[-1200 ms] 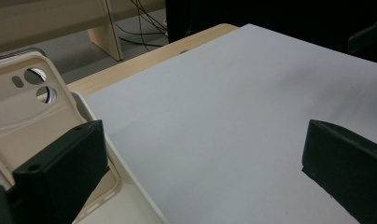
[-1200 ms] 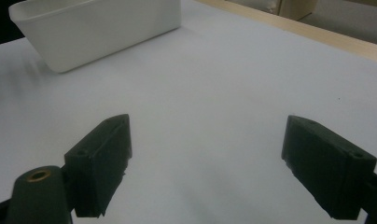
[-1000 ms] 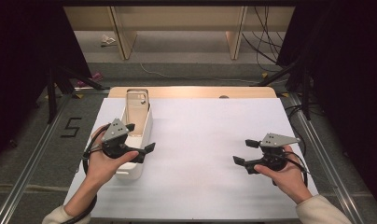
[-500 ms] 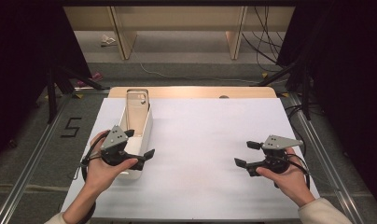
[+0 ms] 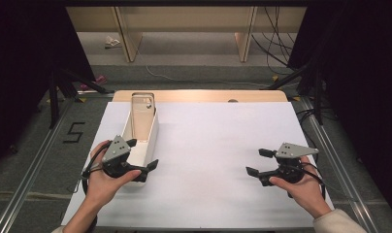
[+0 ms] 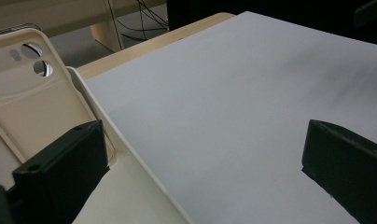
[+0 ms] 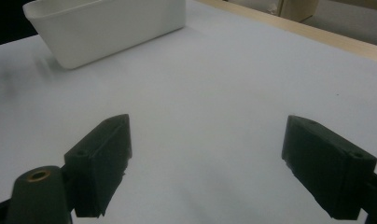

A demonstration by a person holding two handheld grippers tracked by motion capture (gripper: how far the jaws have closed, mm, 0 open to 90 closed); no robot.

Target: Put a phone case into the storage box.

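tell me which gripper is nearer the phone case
Left. The left gripper sits open over the near end of the tray holding the phone case; the right gripper is far across the table.

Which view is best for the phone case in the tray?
Left gripper view: the phone case sits close, camera cutouts and rim clear, leaning in the white tray. The high view shows it small, propped at the tray's far end. The right gripper view shows the tray's outer wall.

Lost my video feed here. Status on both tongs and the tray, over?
Left tongs open, straddling the long white plastic tray's near wall. Right tongs open over bare white table. Beige phone case leaning inside the tray. Nothing in the way.
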